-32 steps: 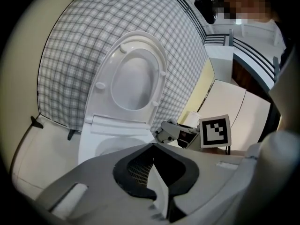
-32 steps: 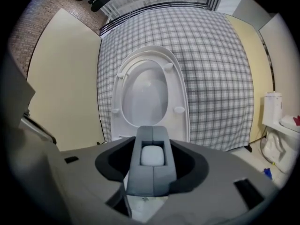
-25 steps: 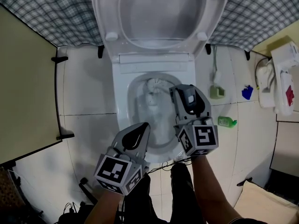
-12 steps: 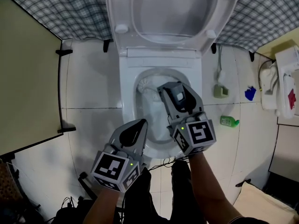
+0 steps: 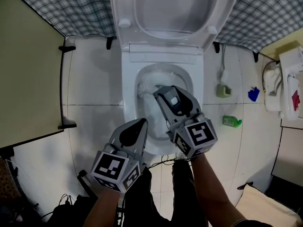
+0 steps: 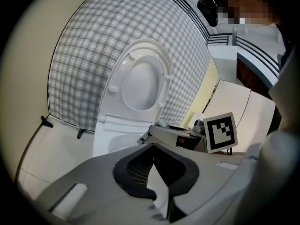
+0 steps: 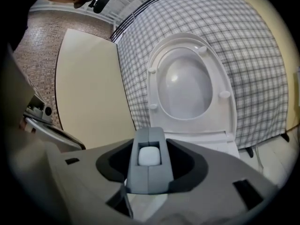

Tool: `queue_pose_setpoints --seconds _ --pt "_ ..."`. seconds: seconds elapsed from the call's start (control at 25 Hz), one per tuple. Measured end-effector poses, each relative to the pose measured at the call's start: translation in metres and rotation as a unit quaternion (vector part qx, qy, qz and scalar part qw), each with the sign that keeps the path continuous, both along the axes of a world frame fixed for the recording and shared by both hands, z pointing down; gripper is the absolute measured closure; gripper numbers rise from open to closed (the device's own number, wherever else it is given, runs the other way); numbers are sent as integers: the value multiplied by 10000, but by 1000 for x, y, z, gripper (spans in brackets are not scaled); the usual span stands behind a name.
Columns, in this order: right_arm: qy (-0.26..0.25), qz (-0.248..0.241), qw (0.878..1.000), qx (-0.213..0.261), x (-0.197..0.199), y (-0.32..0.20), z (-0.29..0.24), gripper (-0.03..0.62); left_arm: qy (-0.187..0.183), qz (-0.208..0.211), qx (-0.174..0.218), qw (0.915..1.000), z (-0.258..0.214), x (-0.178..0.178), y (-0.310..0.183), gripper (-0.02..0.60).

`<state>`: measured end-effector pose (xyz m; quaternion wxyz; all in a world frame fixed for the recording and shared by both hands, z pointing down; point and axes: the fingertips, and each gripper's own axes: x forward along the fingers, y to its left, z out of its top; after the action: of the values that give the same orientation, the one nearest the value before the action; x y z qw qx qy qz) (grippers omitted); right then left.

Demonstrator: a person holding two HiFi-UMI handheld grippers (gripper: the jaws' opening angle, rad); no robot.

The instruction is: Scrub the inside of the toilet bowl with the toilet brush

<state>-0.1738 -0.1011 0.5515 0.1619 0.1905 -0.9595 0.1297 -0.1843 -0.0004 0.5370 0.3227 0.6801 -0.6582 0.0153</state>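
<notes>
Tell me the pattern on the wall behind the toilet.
The wall is a grey-and-white check, clearest in the right gripper view.

left gripper (image 6: 153, 145): jaws together, empty | ahead: toilet (image 6: 107, 134), lid (image 6: 140, 81) raised against checked wall (image 6: 79, 74) | ahead-right, near: right gripper (image 6: 145, 137)

Place: home bathroom | Evidence: white toilet (image 5: 129, 96) with seat raised, white tiled floor (image 5: 92, 86), checked wall (image 5: 61, 11), green bottle (image 5: 231, 122) on floor
</notes>
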Motion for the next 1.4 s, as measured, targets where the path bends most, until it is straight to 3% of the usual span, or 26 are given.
queue_pose_setpoints --seconds 0.44,1.08,1.4 --pt "16 -423 9984 -369 39 39 3 381 0 -54 -1 10000 -1 20 11 594" --pt "451 -666 9915 -1018 145 84 2 385 96 37 -110 9999 4 61 21 594" --pt "552 -414 9929 -974 138 74 12 388 129 122 -126 9998 4 66 17 594"
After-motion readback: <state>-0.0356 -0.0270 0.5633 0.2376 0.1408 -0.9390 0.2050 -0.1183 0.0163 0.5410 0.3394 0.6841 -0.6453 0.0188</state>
